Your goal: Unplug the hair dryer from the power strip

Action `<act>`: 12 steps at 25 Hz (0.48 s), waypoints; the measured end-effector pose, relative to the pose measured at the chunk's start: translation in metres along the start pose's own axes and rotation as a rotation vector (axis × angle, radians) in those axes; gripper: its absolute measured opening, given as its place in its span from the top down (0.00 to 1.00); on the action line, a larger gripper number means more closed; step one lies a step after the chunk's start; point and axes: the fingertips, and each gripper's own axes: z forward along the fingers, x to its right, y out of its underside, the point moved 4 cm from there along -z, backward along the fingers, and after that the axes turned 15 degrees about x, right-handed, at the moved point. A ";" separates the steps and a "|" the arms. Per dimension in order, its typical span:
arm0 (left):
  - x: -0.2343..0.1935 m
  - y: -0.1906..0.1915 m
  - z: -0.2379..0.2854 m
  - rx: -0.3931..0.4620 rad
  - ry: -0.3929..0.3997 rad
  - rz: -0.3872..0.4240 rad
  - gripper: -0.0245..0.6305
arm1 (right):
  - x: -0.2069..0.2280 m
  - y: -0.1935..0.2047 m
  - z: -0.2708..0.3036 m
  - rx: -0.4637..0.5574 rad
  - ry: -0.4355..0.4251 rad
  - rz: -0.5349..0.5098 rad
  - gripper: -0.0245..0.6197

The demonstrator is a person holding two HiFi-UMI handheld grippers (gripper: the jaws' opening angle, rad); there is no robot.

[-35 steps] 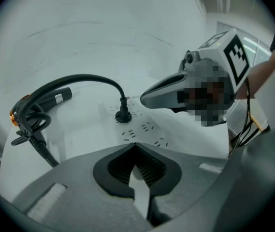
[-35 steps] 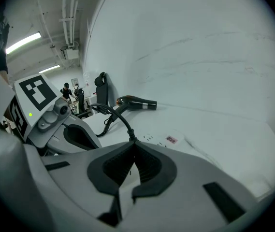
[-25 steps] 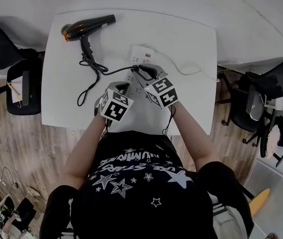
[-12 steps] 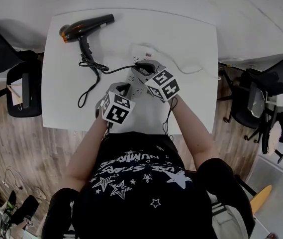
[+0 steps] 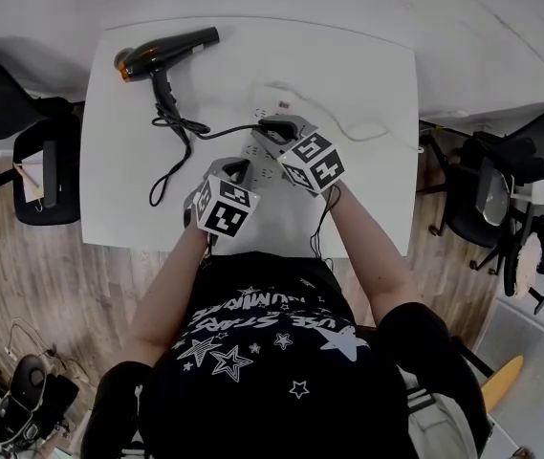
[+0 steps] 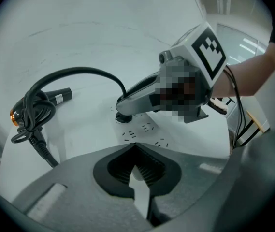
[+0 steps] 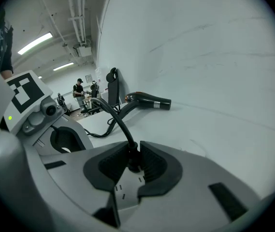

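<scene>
Right now the plug (image 7: 133, 162) stands between the pads of the right claw (image 7: 134, 148). Its jaws are closing, and the pads already lie against the plug's sides. The plug sits in the strip (image 7: 126, 193), and its cord (image 7: 112, 114) rises out between the fingertips.

The left claw (image 6: 135, 151) has its jaws drawn together at the strip's near end, with only a sliver of white showing through the slit. From there the socket slots run up to the plug, with the right claw over it.

The strip lies near the middle of a white table (image 5: 348, 75), and its own white cable (image 5: 367, 137) trails to the right edge. The floor (image 5: 109, 295) is wood planking. Black chairs (image 5: 47, 156) stand on both sides of the table.

The dryer (image 5: 166, 51) lies at the far left corner, well apart from both claws. It is black with an orange rear end. Its barrel points right and its handle points toward the person. Its cord loops loosely below the handle before crossing to the strip.
</scene>
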 end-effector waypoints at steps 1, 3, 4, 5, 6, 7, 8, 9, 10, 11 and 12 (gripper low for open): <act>0.001 0.000 0.000 -0.002 -0.009 0.014 0.95 | -0.001 0.000 0.000 -0.002 0.010 -0.016 0.85; 0.001 0.000 0.001 -0.010 -0.016 0.015 0.95 | -0.003 -0.001 0.001 -0.018 0.023 -0.065 0.85; 0.000 0.000 0.001 -0.014 -0.014 0.007 0.95 | -0.004 -0.002 0.001 -0.029 0.017 -0.083 0.85; 0.000 0.000 0.001 -0.018 -0.009 -0.001 0.95 | -0.004 -0.001 0.002 -0.038 0.002 -0.087 0.85; 0.000 0.000 0.000 -0.021 -0.005 -0.006 0.95 | -0.003 -0.001 0.002 -0.045 -0.019 -0.074 0.85; 0.001 0.000 0.000 -0.021 -0.001 -0.006 0.95 | -0.001 -0.001 0.001 -0.048 -0.042 -0.045 0.85; 0.001 0.000 0.000 -0.018 0.001 -0.003 0.95 | 0.002 -0.001 0.000 -0.050 -0.063 -0.011 0.85; 0.002 0.000 0.000 -0.014 0.001 0.003 0.95 | 0.004 -0.001 0.000 -0.051 -0.081 0.016 0.85; 0.002 0.000 -0.001 -0.010 -0.002 0.010 0.95 | 0.005 -0.001 0.000 -0.053 -0.093 0.027 0.85; 0.002 0.000 -0.001 -0.006 -0.004 0.015 0.95 | 0.005 -0.002 0.001 -0.056 -0.096 0.026 0.85; 0.002 0.001 -0.001 -0.004 -0.005 0.017 0.95 | 0.004 -0.003 0.001 -0.058 -0.091 0.016 0.85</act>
